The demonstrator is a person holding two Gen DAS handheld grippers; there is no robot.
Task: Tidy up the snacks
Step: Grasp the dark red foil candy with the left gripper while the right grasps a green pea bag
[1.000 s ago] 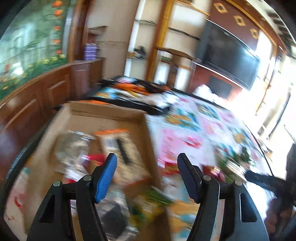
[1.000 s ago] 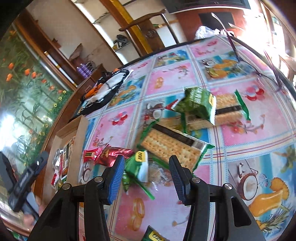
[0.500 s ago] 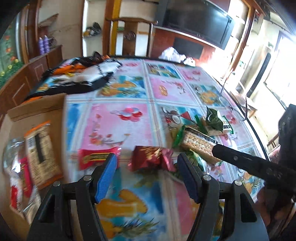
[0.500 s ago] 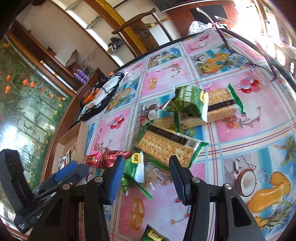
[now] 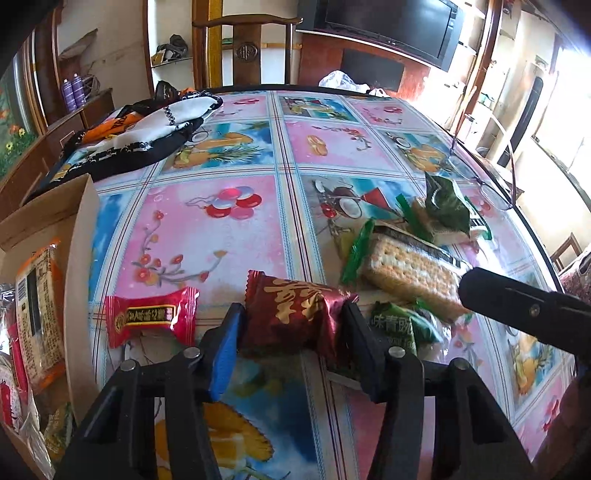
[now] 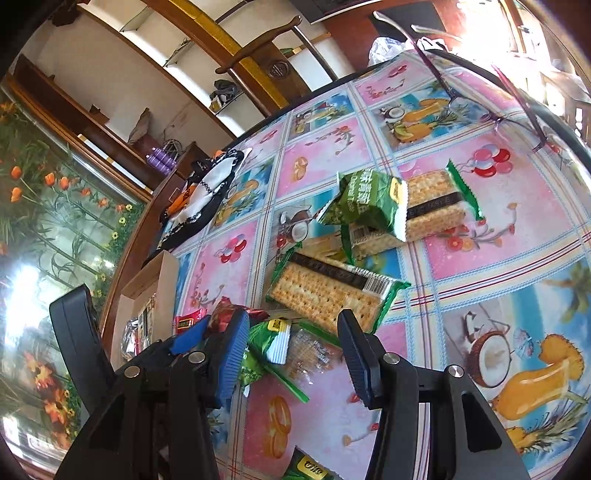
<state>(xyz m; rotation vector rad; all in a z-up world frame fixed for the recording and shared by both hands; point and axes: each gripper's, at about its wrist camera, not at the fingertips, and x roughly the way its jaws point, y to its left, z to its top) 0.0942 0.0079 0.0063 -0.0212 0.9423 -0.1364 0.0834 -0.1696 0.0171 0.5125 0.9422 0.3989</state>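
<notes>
- Glossy patterned tablecloth (image 5: pixel 221 221), pink and blue fruit squares, is covering the round table; sunlight is glaring in from 2 o'clock in the left wrist view.
- Wooden chair (image 5: pixel 245 44) is standing at 12 o'clock behind the table, a dark television (image 5: pixel 384 26) hanging beyond it.
- Black-and-white cloth (image 5: pixel 147 136) is lying at 10 o'clock; a cardboard box (image 5: pixel 79 258) holding snacks is sitting at 9 o'clock.
- Left gripper (image 5: pixel 291 325) is reaching low over the table, its fingers flanking a dark red candy (image 5: pixel 291 314) and touching both its ends; whether they are squeezing it, I cannot tell.
- Bright red candy (image 5: pixel 151 317) is lying just beside it, toward the box.
- Right gripper (image 6: pixel 291 354) is hovering spread apart over a small green packet (image 6: pixel 271 338); a cracker pack (image 6: pixel 328 291) is lying just beyond at 12 o'clock.
</notes>
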